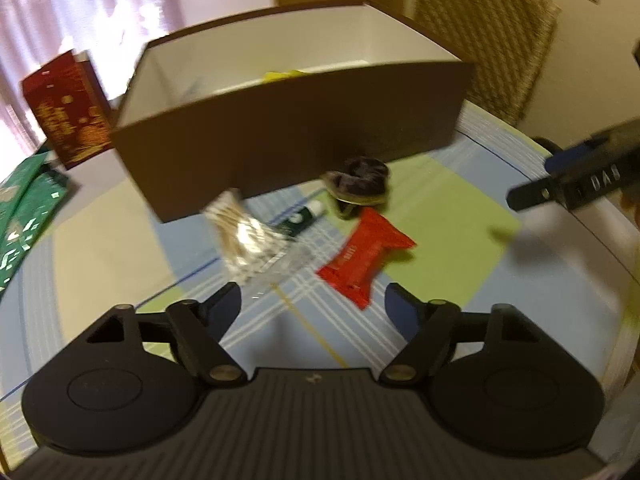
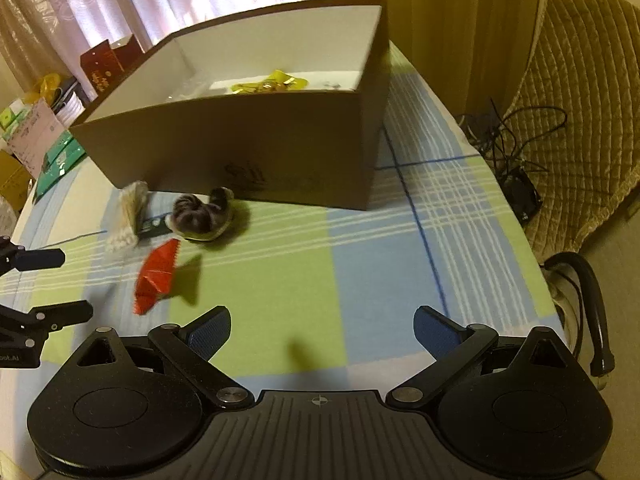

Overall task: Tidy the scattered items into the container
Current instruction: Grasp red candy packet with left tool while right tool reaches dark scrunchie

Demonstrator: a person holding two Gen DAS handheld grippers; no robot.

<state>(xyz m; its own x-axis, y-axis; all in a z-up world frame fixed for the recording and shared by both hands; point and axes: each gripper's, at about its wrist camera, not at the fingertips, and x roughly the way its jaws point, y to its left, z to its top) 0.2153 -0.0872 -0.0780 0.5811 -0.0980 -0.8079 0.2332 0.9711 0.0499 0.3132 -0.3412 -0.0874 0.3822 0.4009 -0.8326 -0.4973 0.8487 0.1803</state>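
A brown cardboard box (image 1: 288,136) with a white inside stands on the checked tablecloth; it also shows in the right wrist view (image 2: 248,148) and holds a yellow packet (image 2: 276,82). In front of it lie a clear bag of cotton swabs (image 1: 248,236), a small green tube (image 1: 304,216), a dark scrunchie (image 1: 360,186) and a red sachet (image 1: 364,256). My left gripper (image 1: 312,306) is open and empty, just short of the swab bag and sachet. My right gripper (image 2: 322,328) is open and empty, to the right of the sachet (image 2: 158,276) and scrunchie (image 2: 202,216).
A red gift box (image 1: 68,108) and green packets (image 1: 24,208) lie left of the box. A wicker chair (image 1: 488,32) stands behind the table. The table edge and cables (image 2: 516,152) are at the right. The right gripper's fingers (image 1: 572,184) enter the left view at right.
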